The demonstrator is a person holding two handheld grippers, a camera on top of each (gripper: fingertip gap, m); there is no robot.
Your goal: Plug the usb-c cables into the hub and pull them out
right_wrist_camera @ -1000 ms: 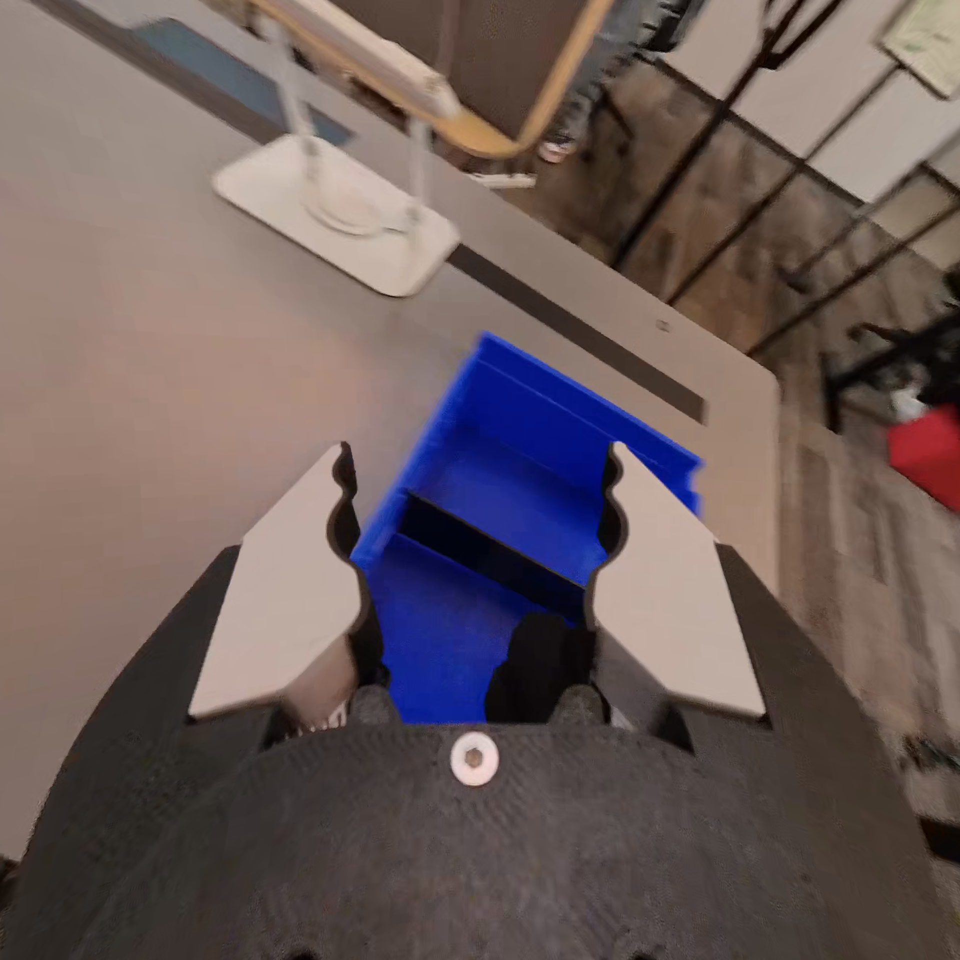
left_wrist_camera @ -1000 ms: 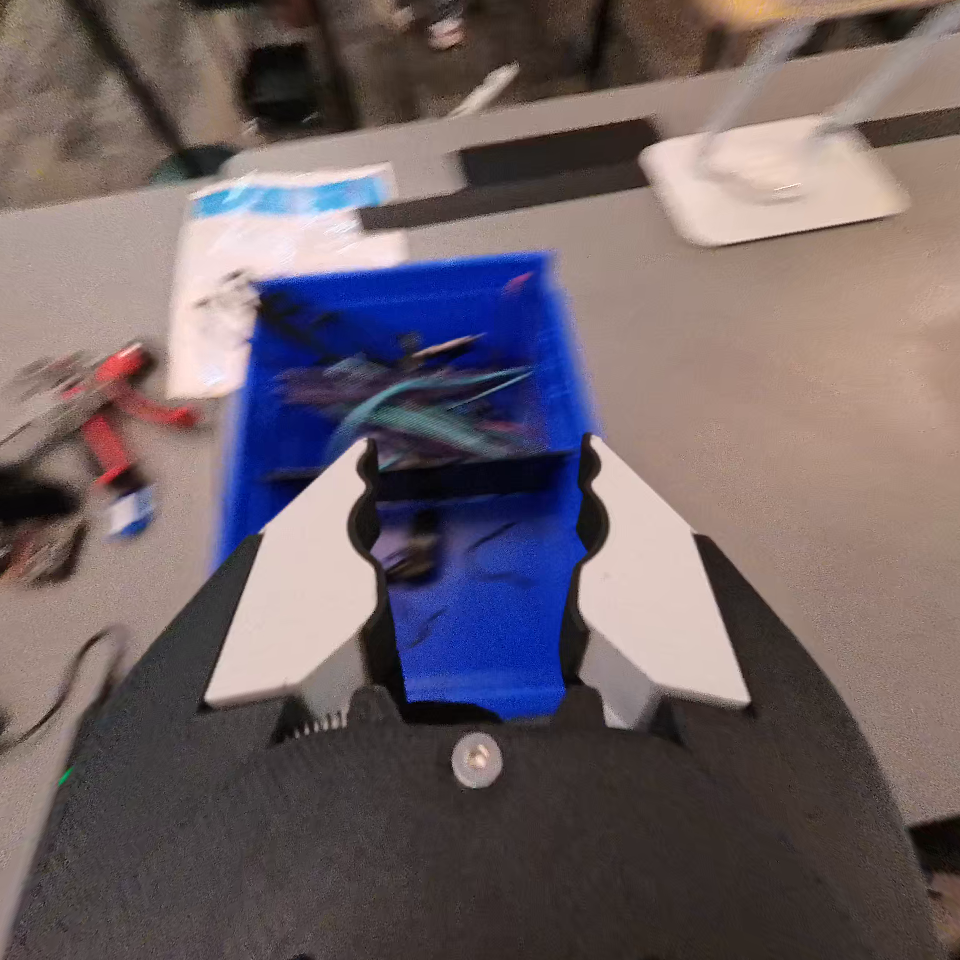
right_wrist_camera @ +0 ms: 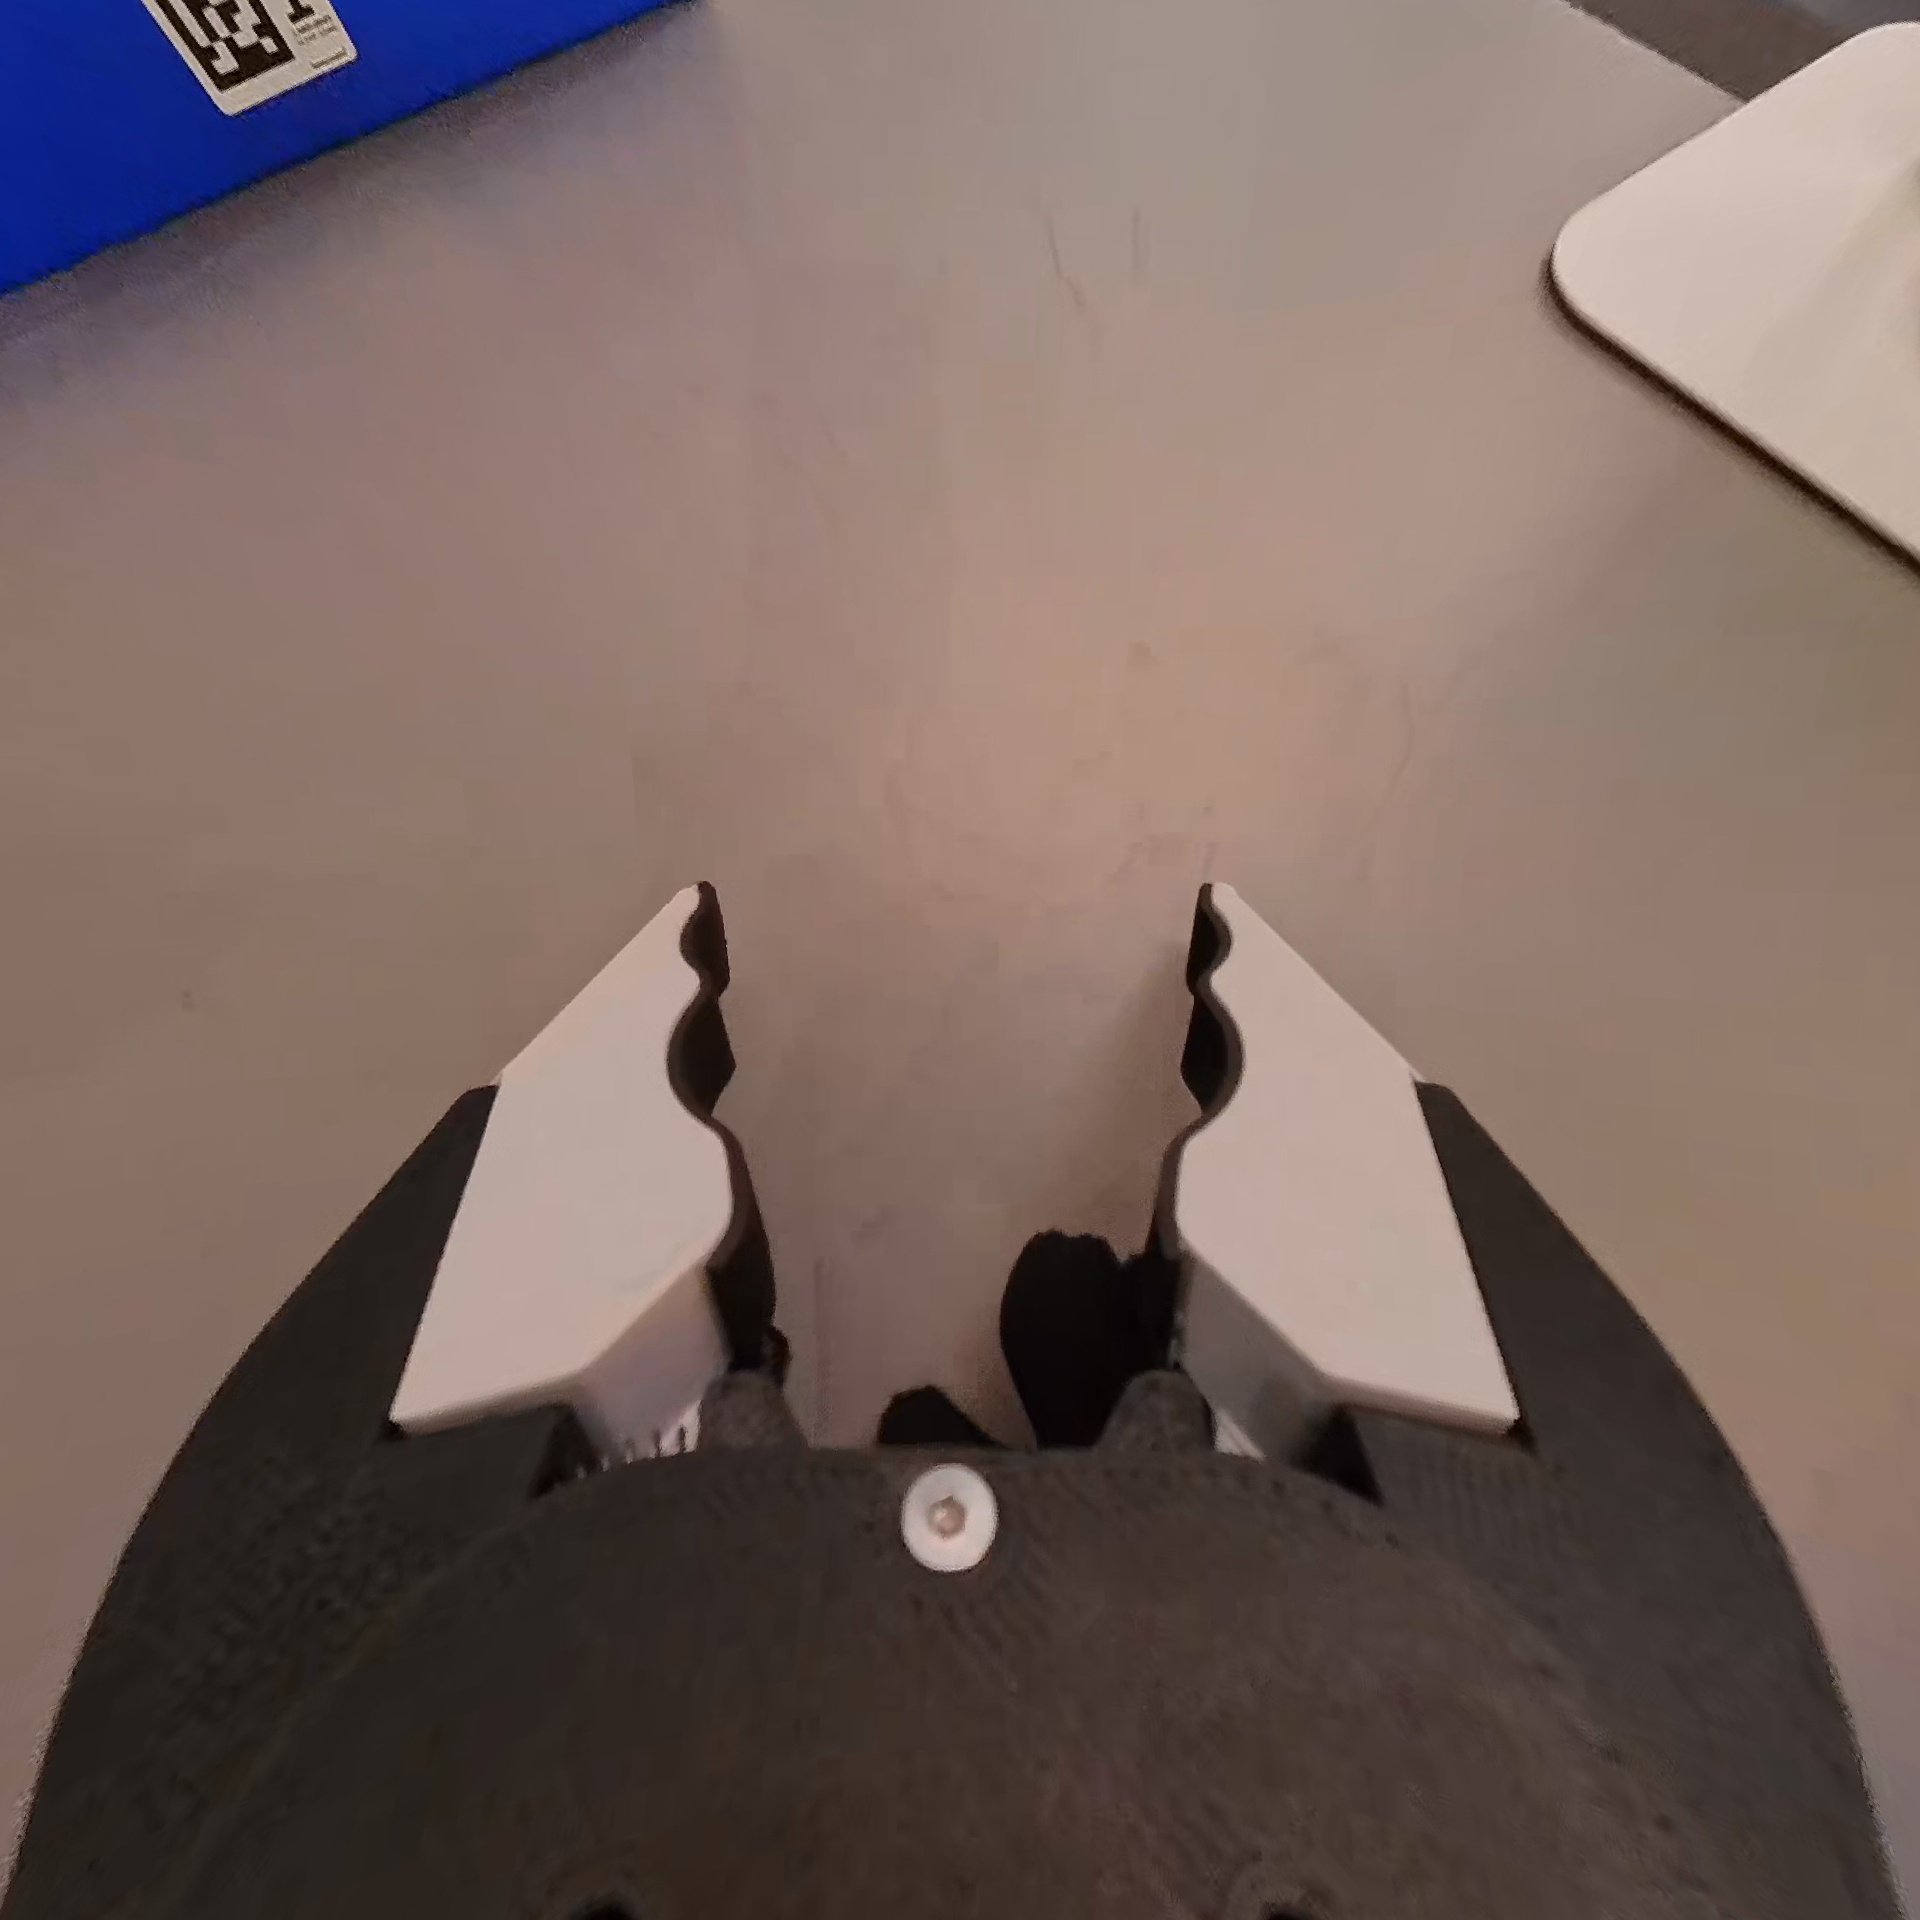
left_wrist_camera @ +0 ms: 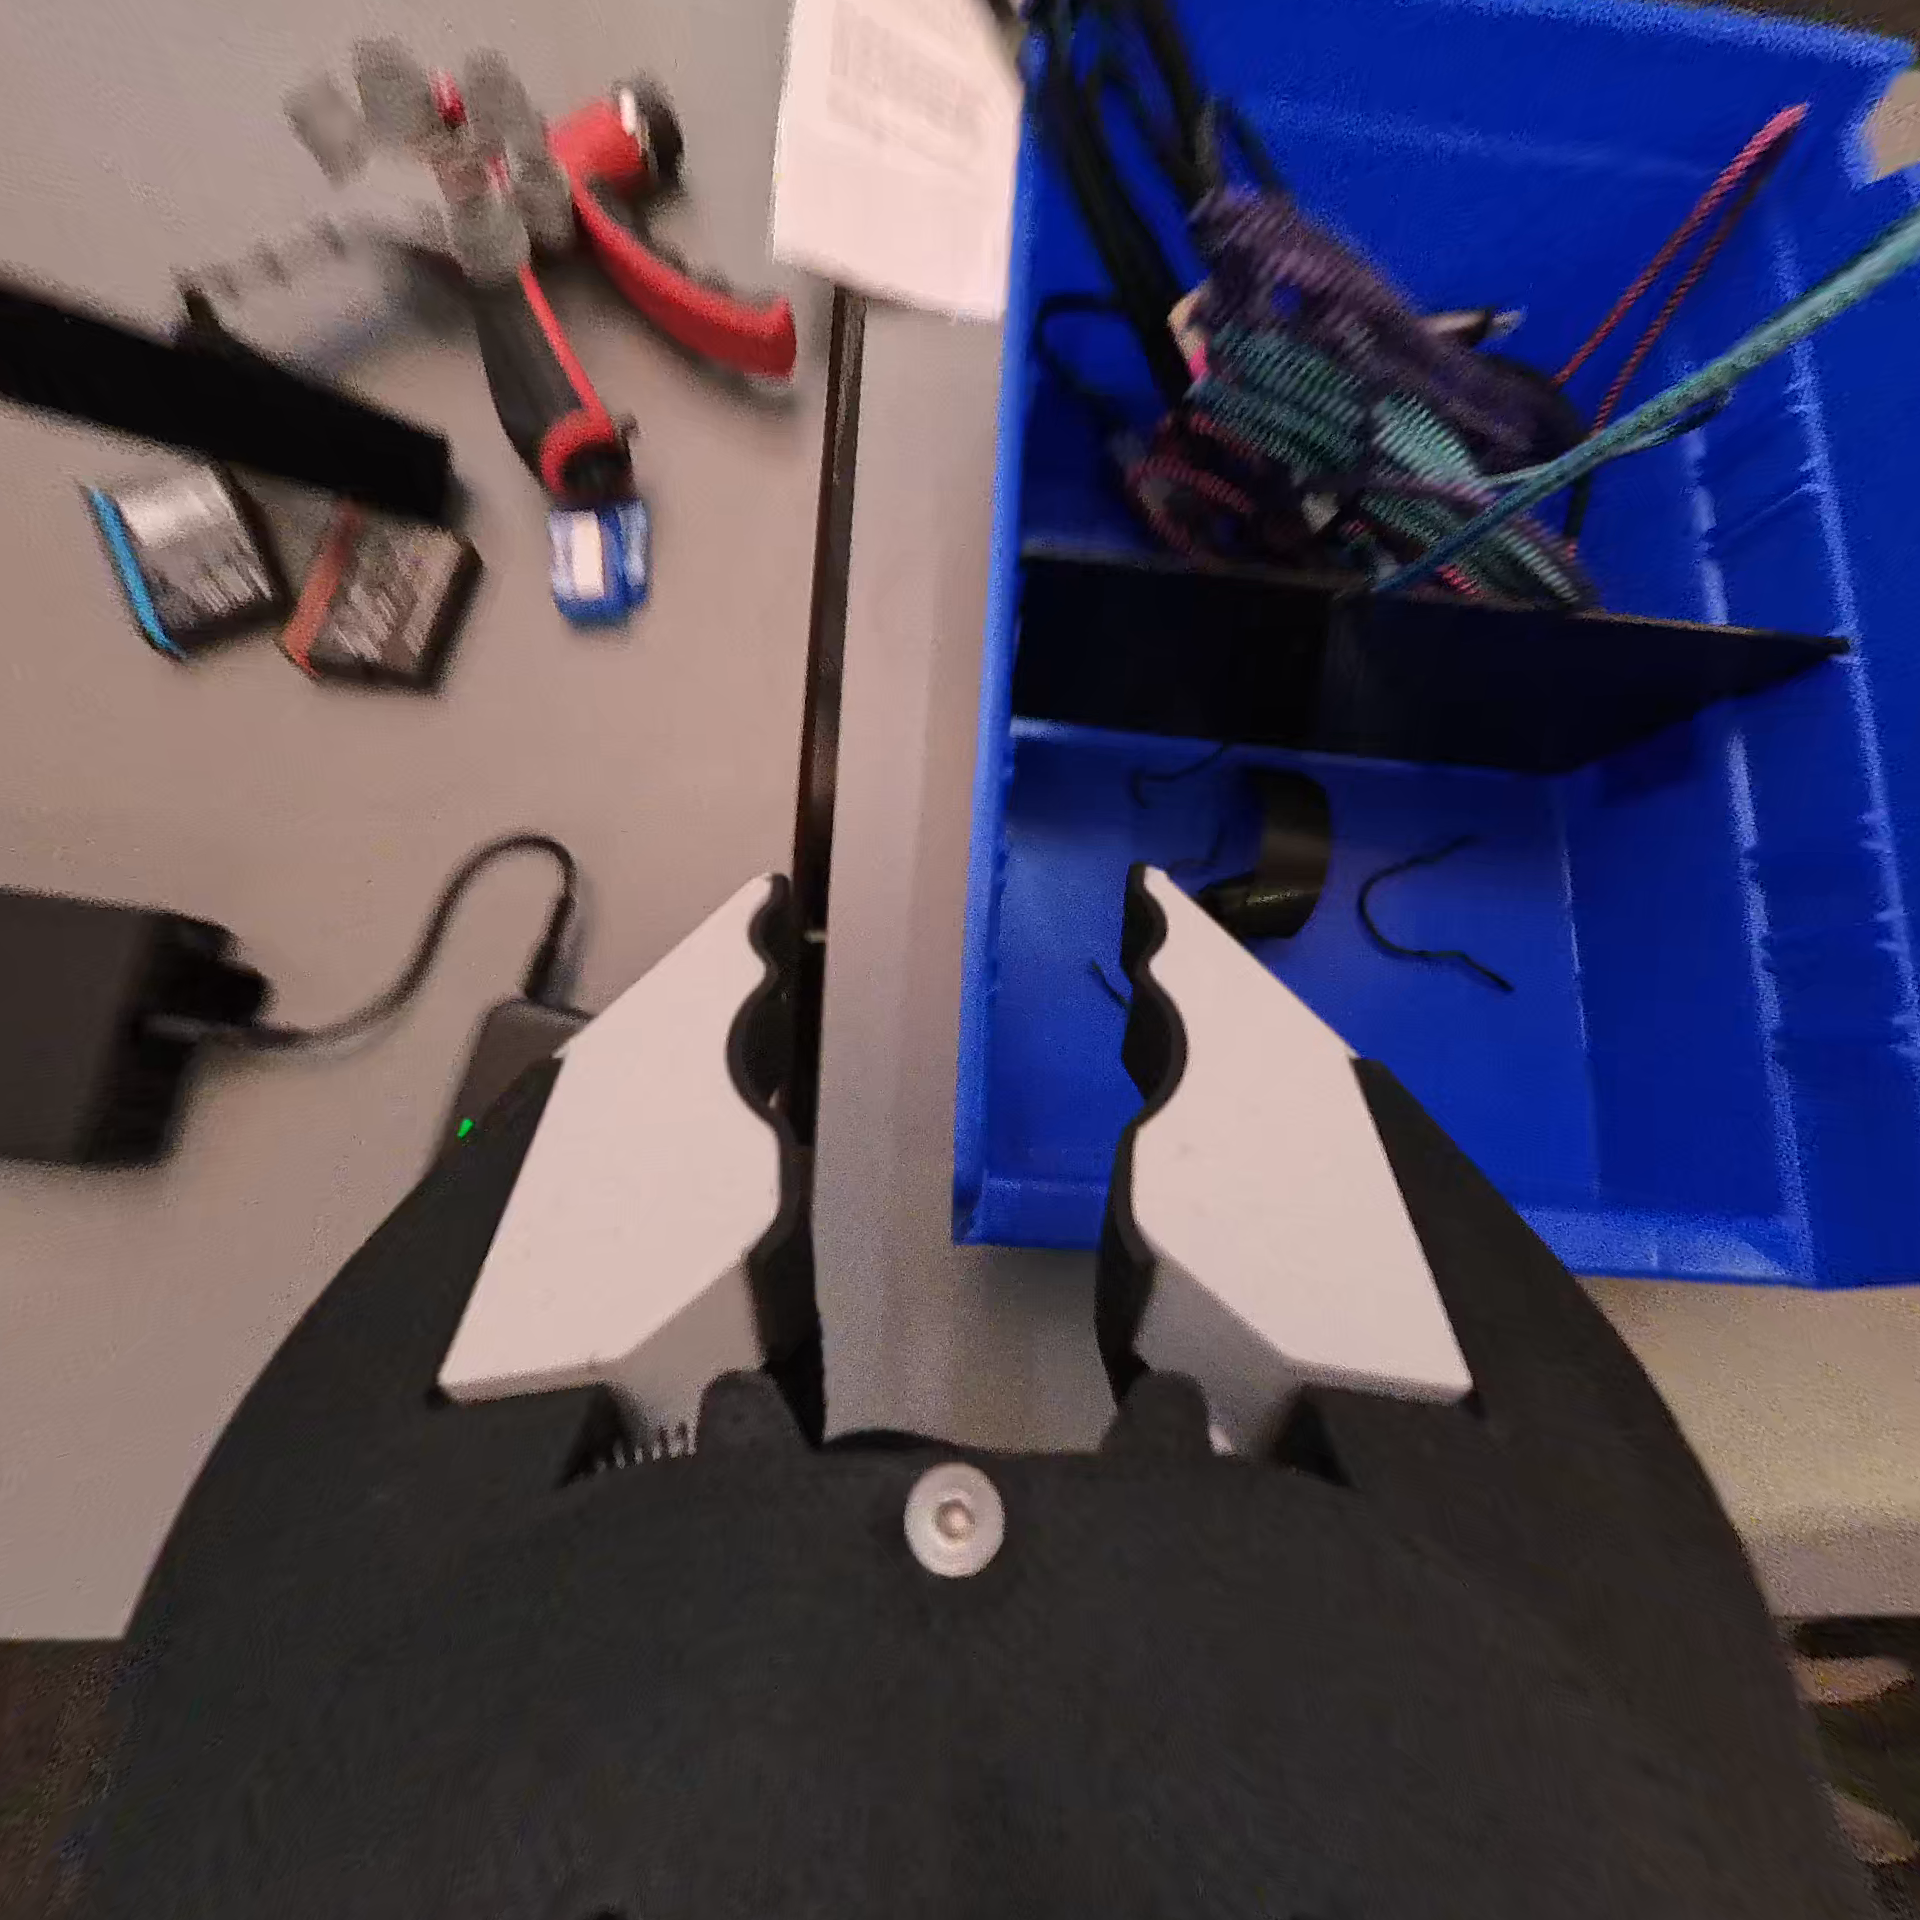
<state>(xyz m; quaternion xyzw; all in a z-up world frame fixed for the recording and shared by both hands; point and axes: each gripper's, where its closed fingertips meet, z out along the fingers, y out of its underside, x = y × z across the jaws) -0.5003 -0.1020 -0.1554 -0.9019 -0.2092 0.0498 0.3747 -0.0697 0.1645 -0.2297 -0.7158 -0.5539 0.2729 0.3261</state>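
Our left gripper (left_wrist_camera: pixel 951 914) hovered with fingers spread and empty over the near left corner of the blue plastic bin (left_wrist_camera: pixel 1704 1049), and the tangle of braided usb-c cables (left_wrist_camera: pixel 1351 416) lay ahead and to the right, in the far compartment behind the black divider (left_wrist_camera: pixel 1403 675). Our right gripper (right_wrist_camera: pixel 956 904), likewise spread and empty, faced only bare grey worktop (right_wrist_camera: pixel 935 520), so we judged the left the nearer; no hub could be told.
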